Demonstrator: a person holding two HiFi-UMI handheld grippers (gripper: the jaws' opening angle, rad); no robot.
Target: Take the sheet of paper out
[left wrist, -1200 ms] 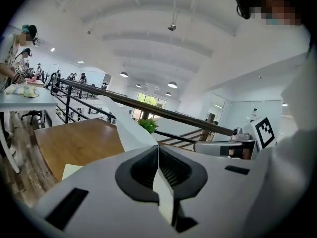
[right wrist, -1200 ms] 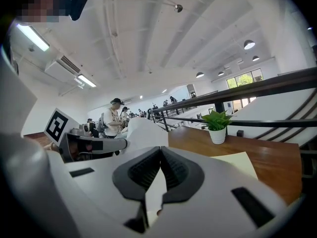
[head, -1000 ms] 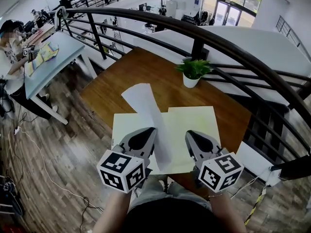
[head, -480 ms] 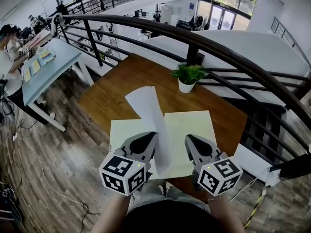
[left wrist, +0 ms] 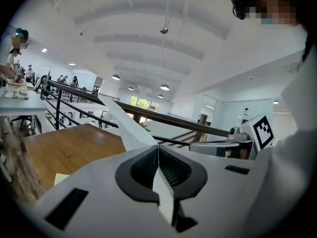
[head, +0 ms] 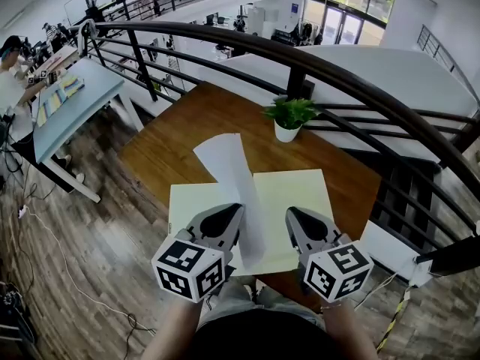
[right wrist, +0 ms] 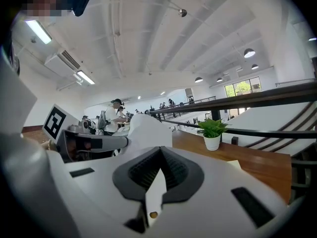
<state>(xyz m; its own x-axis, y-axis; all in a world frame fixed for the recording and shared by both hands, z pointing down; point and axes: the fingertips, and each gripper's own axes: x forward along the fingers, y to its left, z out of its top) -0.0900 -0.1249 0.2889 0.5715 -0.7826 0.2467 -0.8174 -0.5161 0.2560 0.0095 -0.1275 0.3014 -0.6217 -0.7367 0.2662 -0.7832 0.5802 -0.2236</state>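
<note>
**Sheet of paper [head: 227, 163] held on its left edge, long axis running away from the person**

The sheet of paper is a long white strip. In the head view its near end lies low between the two tools, over a pale yellow folder [head: 304, 193] that rests flat on the near edge of the wooden counter [head: 187, 126]. From there the strip runs away from the person and a little to the left. Its far end is lifted clear above the counter and stops short of the potted plant [head: 288, 118].

The left tongs [head: 235, 214] are closed on the strip's left edge, about halfway along it. In the left gripper view the jaws meet at the tip and the white sheet [left wrist: 116, 125] climbs from that point toward the upper left.

The right tongs [head: 292, 214] are also closed but hold nothing. They sit just beside the strip's right edge, with bare yellow folder showing in the gap. In the right gripper view the sheet [right wrist: 148, 128] stands ahead and slightly left of the closed tip.

The left hand is therefore the working hand, and the right is near enough to steady the folder. It cannot be told whether the near end of the strip is still tucked into the folder or only lies on top of it. If it is tucked in, pulling along the strip's length would probably free it more cleanly than pulling sideways.
</note>
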